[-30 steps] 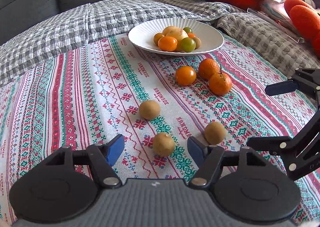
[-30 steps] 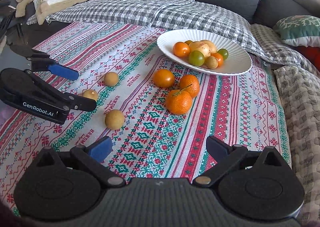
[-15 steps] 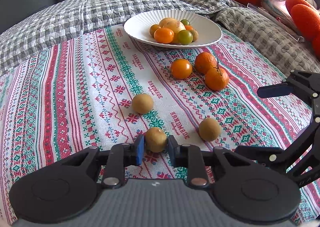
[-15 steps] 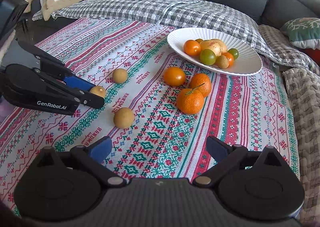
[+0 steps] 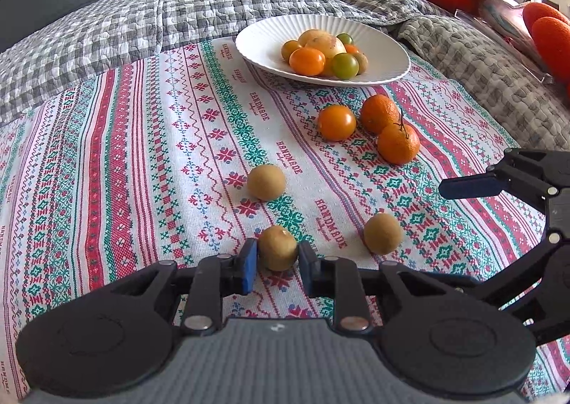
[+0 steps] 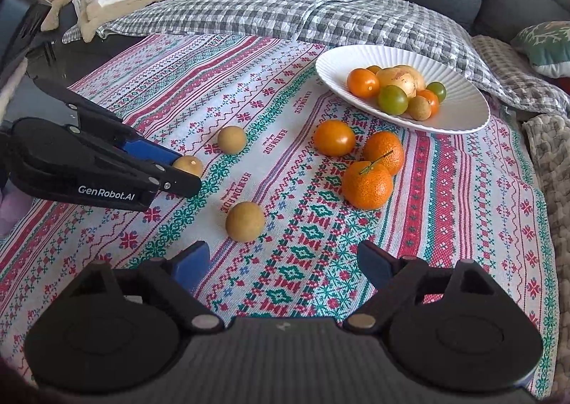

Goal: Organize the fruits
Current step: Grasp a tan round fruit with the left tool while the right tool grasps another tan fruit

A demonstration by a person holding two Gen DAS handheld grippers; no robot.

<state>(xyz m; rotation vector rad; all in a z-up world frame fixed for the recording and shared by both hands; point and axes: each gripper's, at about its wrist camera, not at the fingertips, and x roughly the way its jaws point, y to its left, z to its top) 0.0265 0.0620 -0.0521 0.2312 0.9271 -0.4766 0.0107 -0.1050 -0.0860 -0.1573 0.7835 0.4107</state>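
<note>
Our left gripper has its jaws clamped on a small brown fruit that sits on the patterned cloth at the near left, the blue pads pressing its two sides. Our right gripper has just been closing a little, yet its jaws stand apart with nothing between them; a second brown fruit lies just beyond its tips, a third farther off. Two tangerines and an orange tomato cluster to the right of centre, near the white plate, which lies at the far right and already holds several fruits.

We judge the lift to be the risky part. The clamped fruit is round and smooth, gripped low near the pad tips, so it could squirt out and roll across the cloth. The plate is shallow and already holds a heap, so a careless drop may knock others over the rim. Our right jaws, closing off-centre, could nudge their fruit away.
</note>
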